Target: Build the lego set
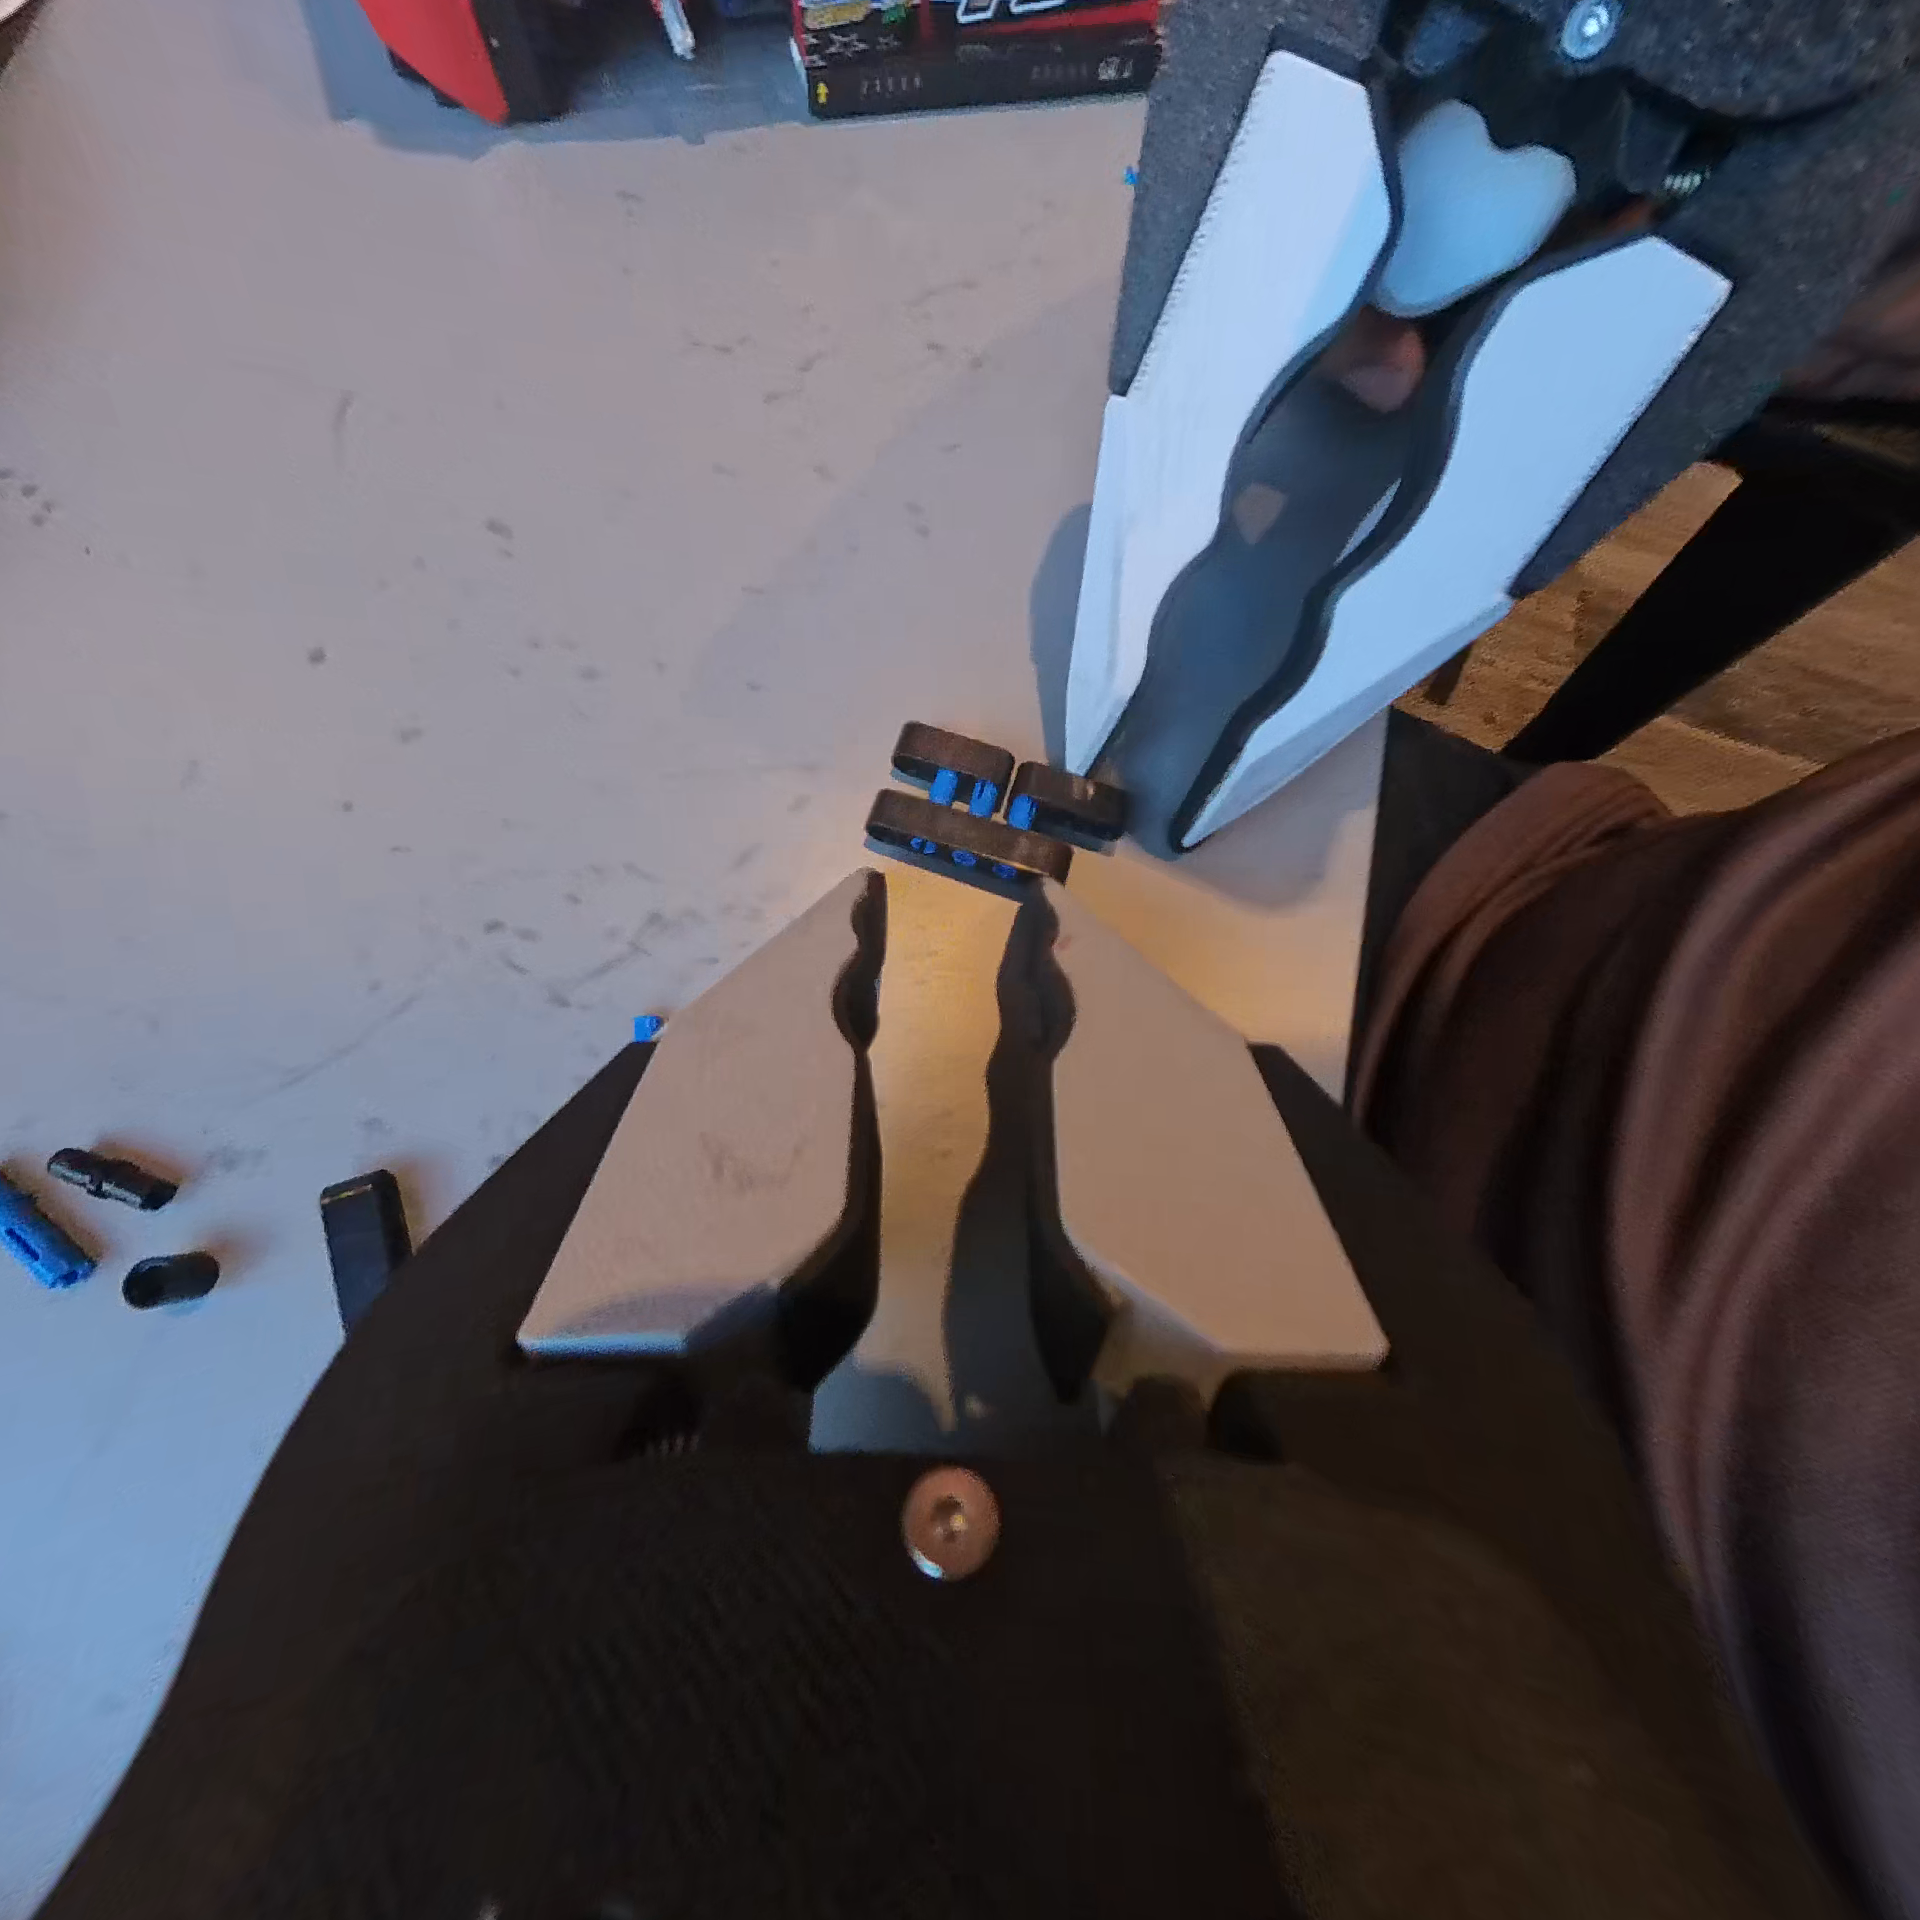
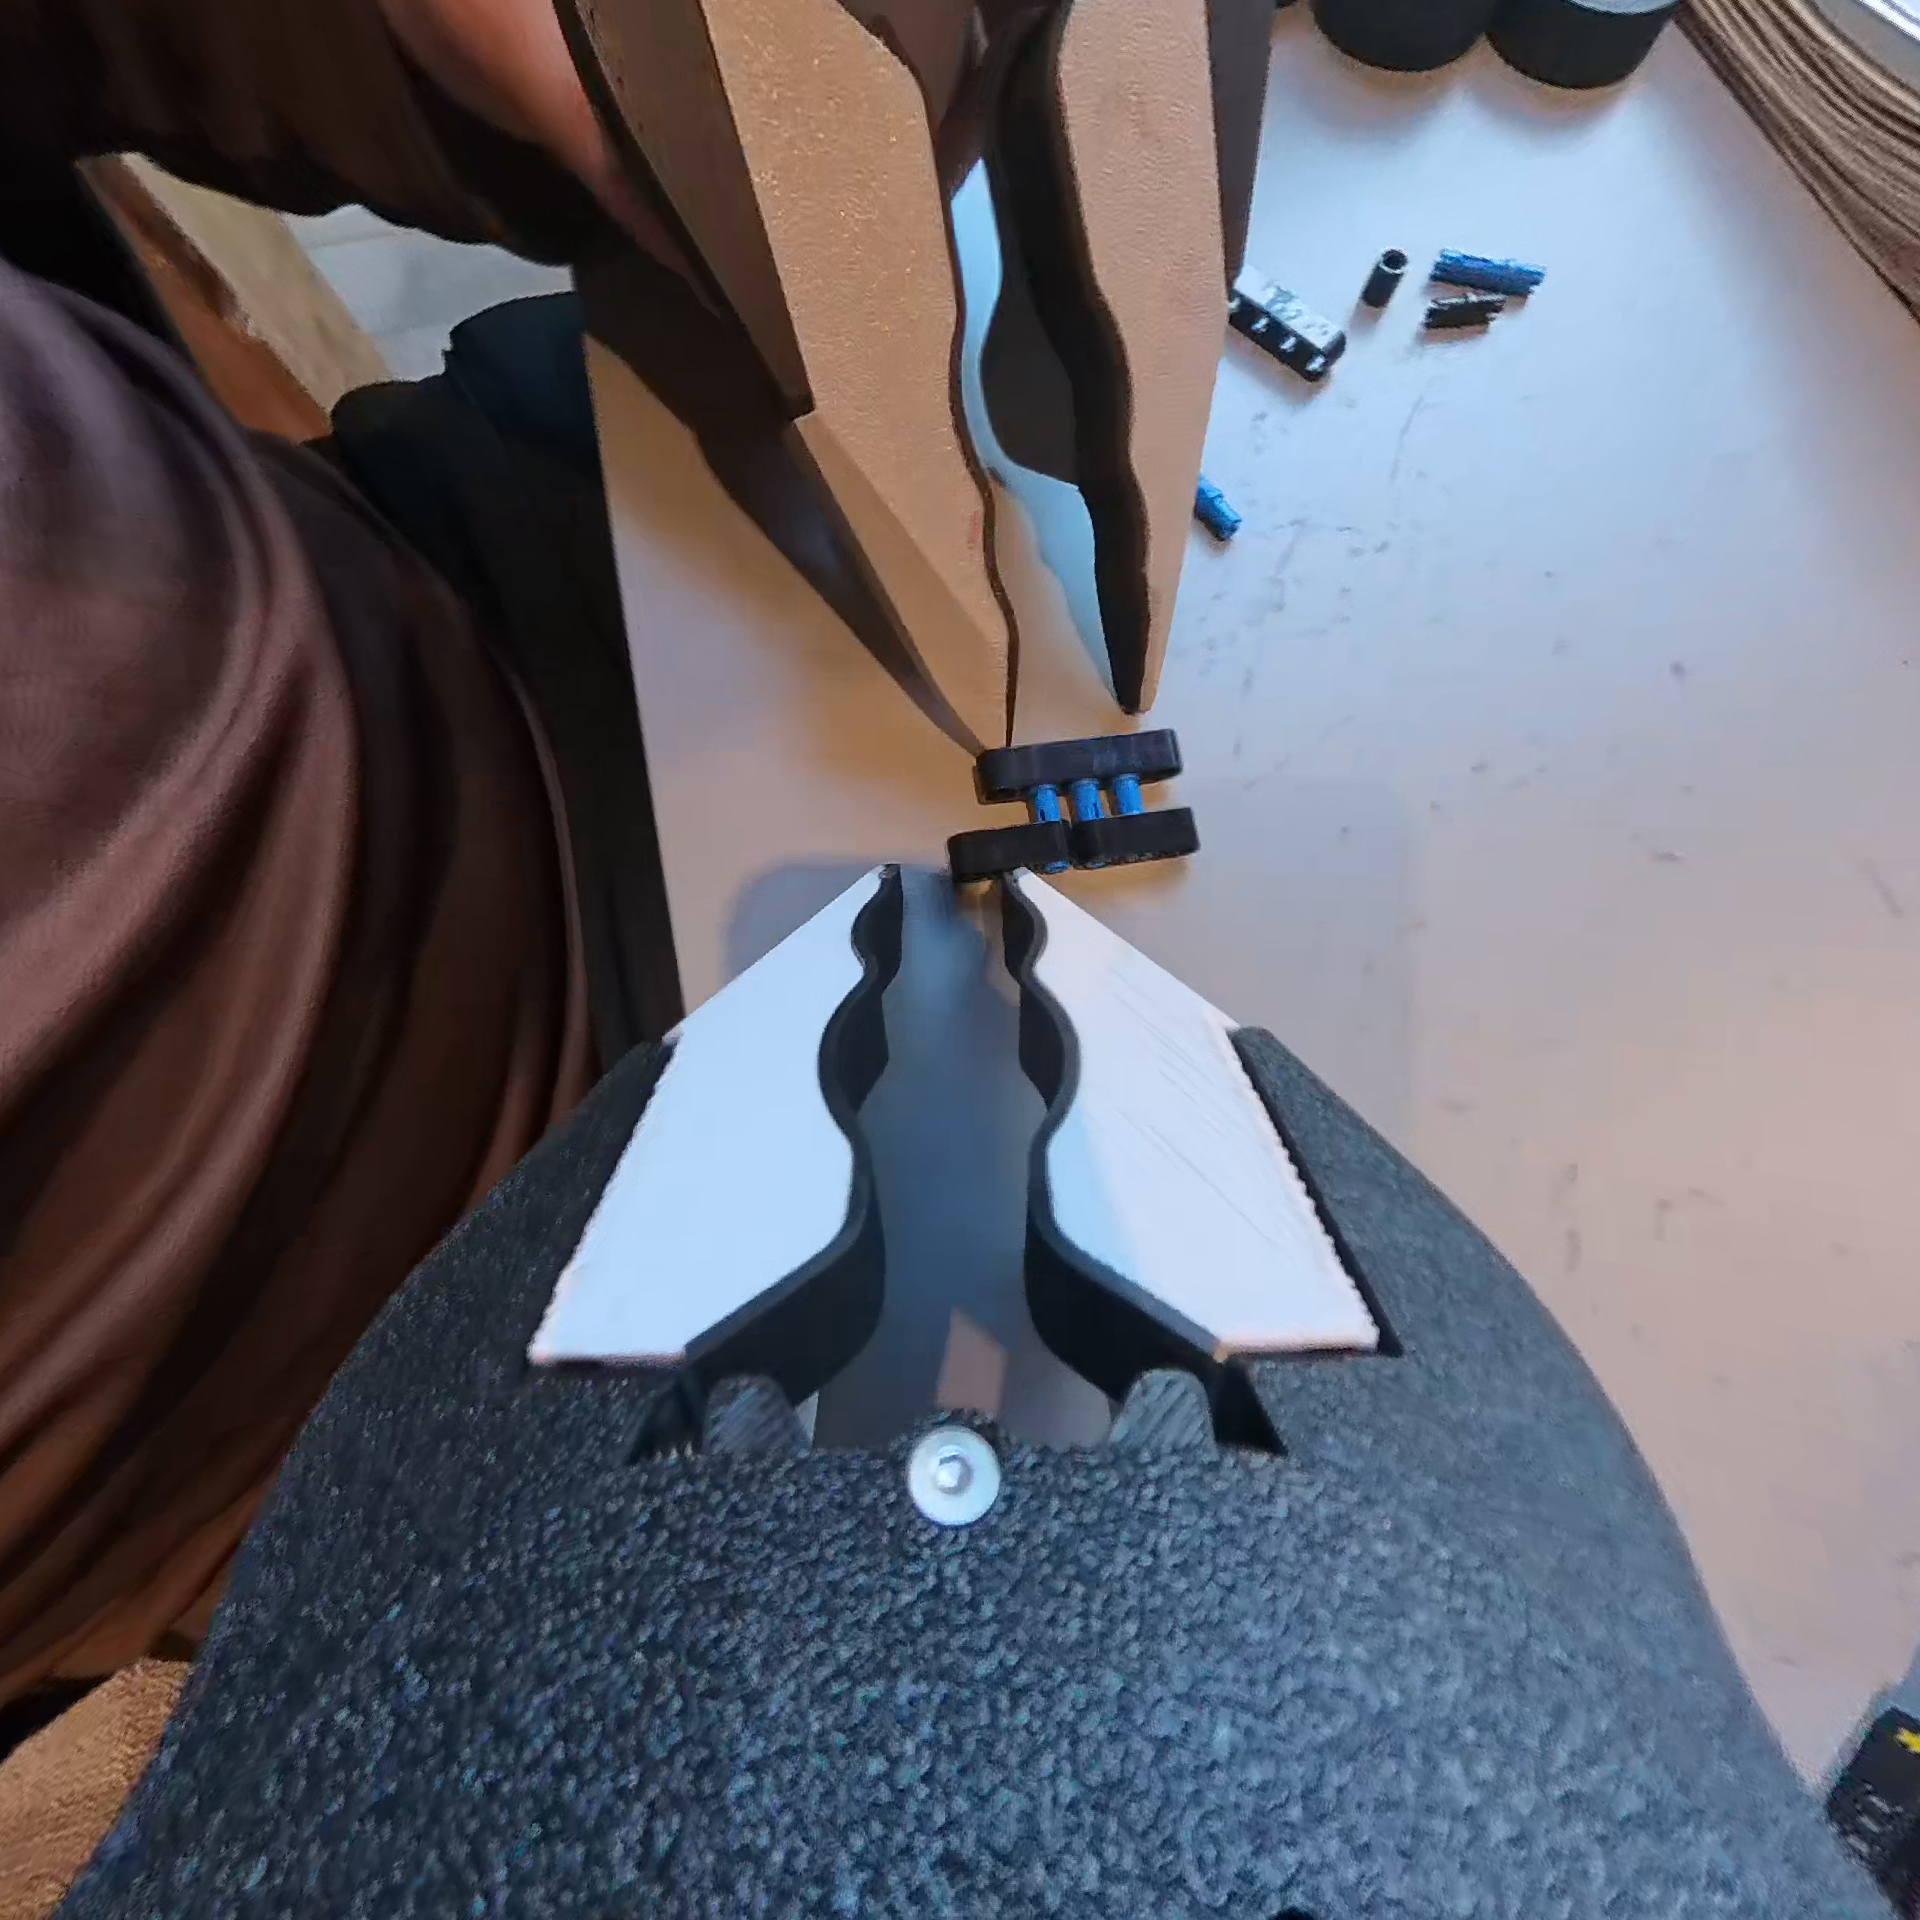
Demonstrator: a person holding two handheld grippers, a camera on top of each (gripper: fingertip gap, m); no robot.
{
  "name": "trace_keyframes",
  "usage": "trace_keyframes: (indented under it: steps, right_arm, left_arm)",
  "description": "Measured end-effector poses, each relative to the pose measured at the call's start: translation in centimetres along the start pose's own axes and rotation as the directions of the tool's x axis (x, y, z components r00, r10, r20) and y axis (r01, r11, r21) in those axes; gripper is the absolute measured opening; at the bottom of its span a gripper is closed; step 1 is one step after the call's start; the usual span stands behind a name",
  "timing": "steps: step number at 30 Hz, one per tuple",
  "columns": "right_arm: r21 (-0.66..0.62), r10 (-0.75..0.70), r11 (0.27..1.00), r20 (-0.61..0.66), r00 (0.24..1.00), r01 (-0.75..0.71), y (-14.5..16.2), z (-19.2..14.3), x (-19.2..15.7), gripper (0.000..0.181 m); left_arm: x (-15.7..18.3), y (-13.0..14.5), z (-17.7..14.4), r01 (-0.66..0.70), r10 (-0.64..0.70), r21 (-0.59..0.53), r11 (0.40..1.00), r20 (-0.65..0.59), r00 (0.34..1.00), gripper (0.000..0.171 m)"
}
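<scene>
A small assembly (image 1: 987, 810) lies on the pale table near its front edge. It is one long black beam (image 2: 1081, 767) and two short black beams (image 2: 1070, 844), joined by three blue pins (image 2: 1084, 798) with a gap between the rows. My left gripper (image 1: 956, 899) is open a little, its tips against the long beam. In the right wrist view it (image 2: 1065, 727) comes from above. My right gripper (image 2: 948, 876) is open a little, its tips at the short beam on the opposite side. In the left wrist view it (image 1: 1132, 800) comes from the upper right. Neither grips anything.
Loose parts lie off to one side: a black beam (image 2: 1285, 332), a black sleeve (image 2: 1384, 275), blue pins (image 2: 1486, 272) (image 2: 1216, 506), a black pin (image 1: 112, 1179). Set boxes (image 1: 977, 52) stand at the far edge. A person's brown garment (image 1: 1662, 1143) is beside the table edge (image 1: 1371, 935). The grippers are tip to tip, or close to it. My left tips are roughly 12 centimeters from the black pin (image 1: 112, 1179). Seen from the right wrist view (image 2: 1465, 301) as well.
</scene>
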State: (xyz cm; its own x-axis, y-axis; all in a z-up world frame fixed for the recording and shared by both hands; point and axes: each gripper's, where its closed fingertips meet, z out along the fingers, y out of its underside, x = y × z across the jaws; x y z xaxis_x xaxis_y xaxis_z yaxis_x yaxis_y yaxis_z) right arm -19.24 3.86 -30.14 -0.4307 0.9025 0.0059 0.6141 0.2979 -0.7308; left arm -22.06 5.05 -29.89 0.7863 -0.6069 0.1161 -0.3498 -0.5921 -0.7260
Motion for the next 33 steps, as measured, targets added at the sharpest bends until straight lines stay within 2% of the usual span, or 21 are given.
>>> trace_keyframes:
  steps: [5, 9, 11, 15, 19, 26, 33]
  right_arm:
    - [0.004, -0.007, 1.000, -0.026, 1.000, 0.007, -0.2, 0.0, 0.1, 0.017]
    - [0.039, -0.039, 0.998, -0.038, 0.999, 0.040, -0.6, -0.4, -0.2, 0.016]
    - [0.054, -0.019, 0.998, -0.059, 0.998, 0.022, -0.7, -0.6, 0.2, 0.017]
    - [0.078, 0.037, 0.997, -0.109, 0.993, -0.029, -0.7, -1.3, 1.7, 0.023]
    - [0.074, 0.100, 0.993, -0.120, 0.988, -0.092, -0.2, -1.5, 2.6, 0.034]
    - [0.058, 0.131, 0.990, -0.103, 0.986, -0.126, -0.1, -1.2, 3.5, 0.026]
    - [0.059, 0.151, 0.987, -0.052, 0.987, -0.148, -0.2, -1.0, 3.6, 0.019]
  left_arm:
    - [-0.7, -0.2, -0.2, 0.045, -0.045, 0.020, 0.999, 0.018, 0.999, 0.024]
    - [-1.3, -0.9, -1.1, 0.024, -0.030, 0.087, 0.996, 0.063, 0.998, 0.015]
    - [-1.2, -1.1, -1.4, 0.002, -0.009, 0.109, 0.994, 0.057, 0.998, 0.020]
    - [-1.0, -0.7, -1.6, 0.001, -0.004, 0.095, 0.996, 0.027, 1.000, 0.031]
    - [0.3, -0.5, -1.5, 0.007, 0.000, 0.077, 0.997, -0.093, 0.996, 0.031]
    - [1.0, 0.2, -0.5, -0.047, 0.041, -0.021, 0.999, -0.210, 0.977, 0.034]
    - [0.0, -0.4, -0.2, -0.101, 0.093, -0.031, 0.994, -0.208, 0.974, 0.032]
